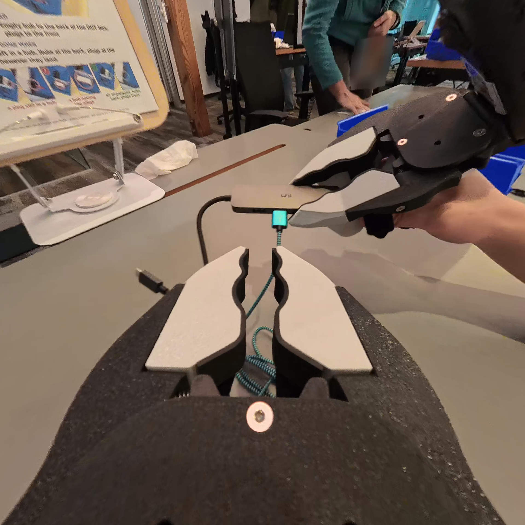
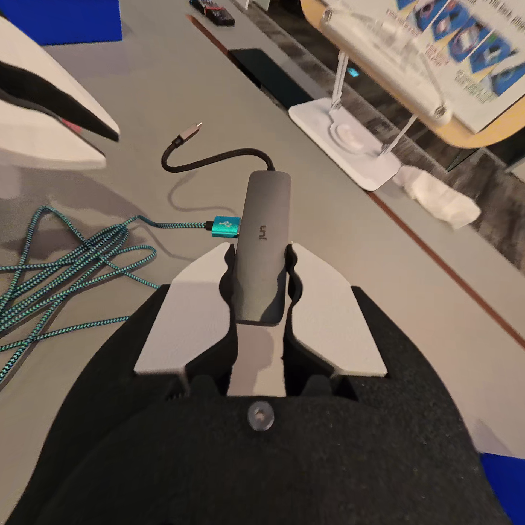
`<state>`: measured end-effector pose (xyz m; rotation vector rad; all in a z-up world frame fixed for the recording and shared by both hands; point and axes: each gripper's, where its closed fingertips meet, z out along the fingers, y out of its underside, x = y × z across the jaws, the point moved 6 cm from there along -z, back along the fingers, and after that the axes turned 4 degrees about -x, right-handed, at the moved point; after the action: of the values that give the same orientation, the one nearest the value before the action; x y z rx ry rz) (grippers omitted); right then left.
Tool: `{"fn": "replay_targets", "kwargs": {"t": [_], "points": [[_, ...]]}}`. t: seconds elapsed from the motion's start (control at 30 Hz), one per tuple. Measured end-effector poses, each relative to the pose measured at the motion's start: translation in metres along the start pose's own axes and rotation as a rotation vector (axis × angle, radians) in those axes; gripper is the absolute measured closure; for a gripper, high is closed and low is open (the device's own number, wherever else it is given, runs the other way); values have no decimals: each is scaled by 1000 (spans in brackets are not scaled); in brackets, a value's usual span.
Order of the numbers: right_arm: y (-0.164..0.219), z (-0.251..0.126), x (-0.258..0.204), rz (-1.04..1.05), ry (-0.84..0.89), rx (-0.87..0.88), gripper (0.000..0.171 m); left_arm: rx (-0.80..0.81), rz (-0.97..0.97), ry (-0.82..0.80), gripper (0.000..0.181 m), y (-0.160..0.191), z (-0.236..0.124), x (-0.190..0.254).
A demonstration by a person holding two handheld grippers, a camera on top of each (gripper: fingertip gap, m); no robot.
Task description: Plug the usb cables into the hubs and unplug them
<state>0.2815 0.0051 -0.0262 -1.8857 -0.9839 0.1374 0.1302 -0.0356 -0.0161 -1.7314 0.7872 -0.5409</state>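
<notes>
A grey USB hub [image 1: 261, 196] [image 2: 267, 204] is held a little above the grey table. My right gripper [image 2: 260, 245] is shut on its near end; in the left wrist view it [image 1: 294, 201] comes in from the right. A teal USB plug [image 1: 279, 220] [image 2: 225, 226] sits in a side port of the hub. Its braided teal cable [image 1: 261, 366] [image 2: 71, 270] lies in loose loops on the table. My left gripper [image 1: 260, 250] is narrowly open and empty just short of the plug, with the cable running between its jaws. The hub's black lead ends in a loose plug [image 1: 149, 279] [image 2: 189, 132].
An instruction board on a white stand [image 1: 85, 199] [image 2: 341, 136] stands at the table's far left edge, with a crumpled white tissue [image 1: 170, 159] [image 2: 443, 199] beside it. Blue bins [image 1: 505, 170] [image 2: 65, 20] stand behind the right gripper. A person in a teal top [image 1: 326, 42] leans on the far edge. My right fingertips sit around 10 cm from my left ones.
</notes>
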Motion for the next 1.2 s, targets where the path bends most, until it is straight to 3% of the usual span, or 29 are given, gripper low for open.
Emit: {"fn": "replay_targets", "kwargs": {"t": [0.4,0.83,1.0,1.2], "points": [[-72,-88,54,-227,152,103,137,149,-39,-73,171,-25,-51,-16],[-177,-253,189,-425,536,56,136,170,-78,-44,172,-25,-46,-11],[-171,-309,238,-460,633,-19,136,162,-80,-41,173,-23,-44,-6],[-120,-340,283,-400,700,-125,136,137,-77,-46,173,-20,-42,0]]}}
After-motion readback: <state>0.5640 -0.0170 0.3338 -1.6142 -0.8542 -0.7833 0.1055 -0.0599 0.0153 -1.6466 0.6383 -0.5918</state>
